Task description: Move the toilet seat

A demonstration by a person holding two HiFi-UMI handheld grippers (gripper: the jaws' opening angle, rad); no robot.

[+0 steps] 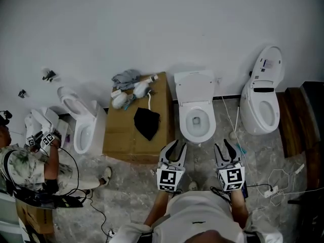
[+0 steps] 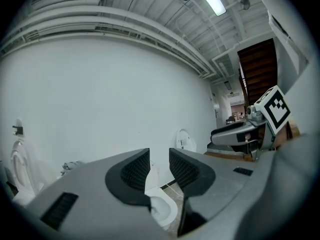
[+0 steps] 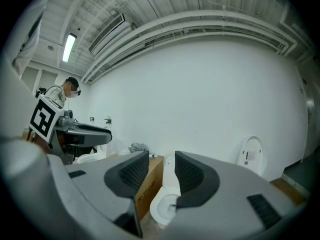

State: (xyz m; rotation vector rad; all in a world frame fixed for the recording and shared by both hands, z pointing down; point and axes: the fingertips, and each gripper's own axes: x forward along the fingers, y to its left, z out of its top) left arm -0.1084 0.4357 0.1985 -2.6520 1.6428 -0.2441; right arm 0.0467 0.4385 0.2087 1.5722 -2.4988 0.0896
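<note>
Both grippers are out in front of the middle toilet (image 1: 197, 121), not touching it. The left gripper (image 1: 177, 147) and right gripper (image 1: 223, 147) are side by side, pointing roughly level at the bowl. In each gripper view the pads are pinched almost together with nothing between them, so both are closed and empty.

The seat (image 1: 194, 86) is tipped up at the back of that toilet, leaning toward the wall (image 1: 152, 29). From here I honestly can't separate seat from lid; it reads as one white slab. The bowl rim below looks bare.

My read is that this is the approach, and the grab itself isn't started yet. Tips for doing it well:

- Open the jaws before getting to the seat. Closed like this they'd just bump it.
- Go for the free top edge of the raised slab, not down by the hinge. There's more leverage up there, and the plastic is probably slick, so bite in deep.
- One gripper per side keeps it from twisting.
- Follow the hinge arc and ease it down instead of letting it drop.
- The left gripper is close to the box (image 1: 124, 135) beside the bowl, so don't swing wide on that side.
</note>
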